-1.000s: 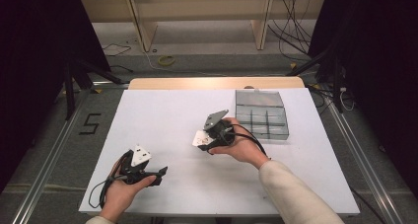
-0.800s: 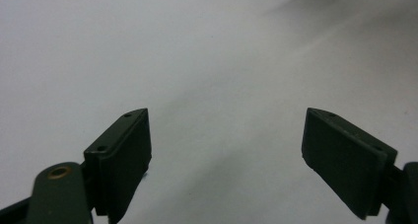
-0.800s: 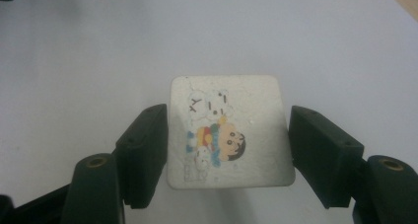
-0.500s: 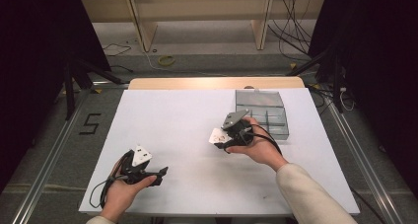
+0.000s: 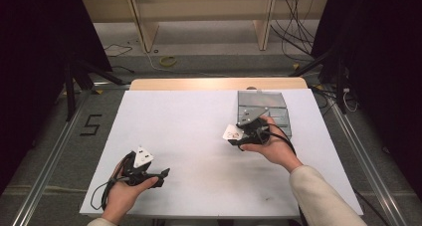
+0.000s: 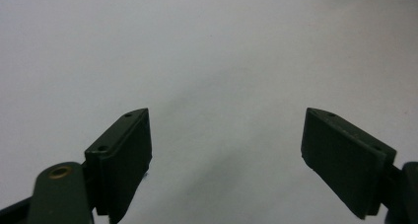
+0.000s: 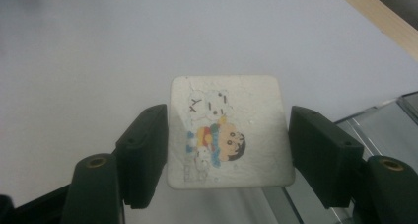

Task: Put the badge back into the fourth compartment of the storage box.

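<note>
A white square tile (image 7: 227, 105) with a cartoon picture on its face sits between the jaws of my right gripper (image 7: 226, 152), whose pads press on its two side edges. In the high view the right gripper (image 5: 240, 135) holds the tile (image 5: 232, 133) just above the table, at the near left corner of a grey compartment tray (image 5: 263, 104). My left gripper (image 5: 160, 177) rests low at the front left of the table. Its jaws stand wide open (image 6: 226, 152) with bare white table between them.
The white table top (image 5: 189, 136) has a wooden strip (image 5: 214, 83) along its far edge. The tray's clear edge (image 7: 374, 120) shows to the right of the tile. Beyond the table are shelf legs and cables on the floor.
The right hand has carried the tile to the right and a little away, from mid-table to the tray's near left corner. The left hand has not moved.
</note>
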Demonstrator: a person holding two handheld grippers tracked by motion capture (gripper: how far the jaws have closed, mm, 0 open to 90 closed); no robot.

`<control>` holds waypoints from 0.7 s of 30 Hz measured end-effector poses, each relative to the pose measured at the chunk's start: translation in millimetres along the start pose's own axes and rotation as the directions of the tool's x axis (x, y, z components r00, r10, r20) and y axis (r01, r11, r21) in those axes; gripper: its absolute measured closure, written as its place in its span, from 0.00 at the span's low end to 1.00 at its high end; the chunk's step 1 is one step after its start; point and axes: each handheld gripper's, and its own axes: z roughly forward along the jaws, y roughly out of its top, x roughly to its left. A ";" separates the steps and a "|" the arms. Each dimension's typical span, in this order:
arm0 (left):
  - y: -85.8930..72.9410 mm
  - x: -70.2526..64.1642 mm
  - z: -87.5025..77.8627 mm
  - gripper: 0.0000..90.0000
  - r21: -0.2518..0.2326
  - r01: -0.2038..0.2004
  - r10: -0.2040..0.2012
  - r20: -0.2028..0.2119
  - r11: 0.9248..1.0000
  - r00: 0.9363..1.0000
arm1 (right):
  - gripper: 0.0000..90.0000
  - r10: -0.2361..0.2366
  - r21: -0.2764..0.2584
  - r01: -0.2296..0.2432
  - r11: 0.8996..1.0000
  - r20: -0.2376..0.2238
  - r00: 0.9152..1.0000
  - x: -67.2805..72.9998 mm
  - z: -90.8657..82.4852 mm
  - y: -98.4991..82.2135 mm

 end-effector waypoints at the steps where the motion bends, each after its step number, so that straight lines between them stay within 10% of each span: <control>1: 0.0 -0.1 0.1 0.21 0.000 0.000 0.000 0.001 1.000 1.000 | 0.38 0.000 0.000 0.000 1.000 0.000 1.000 0.0 0.0 0.0; 21: 0.4 -0.5 0.9 0.21 0.002 0.003 -0.003 0.002 1.000 1.000 | 0.37 0.104 0.015 -0.106 0.994 0.095 0.990 -38.6 -18.0 -12.9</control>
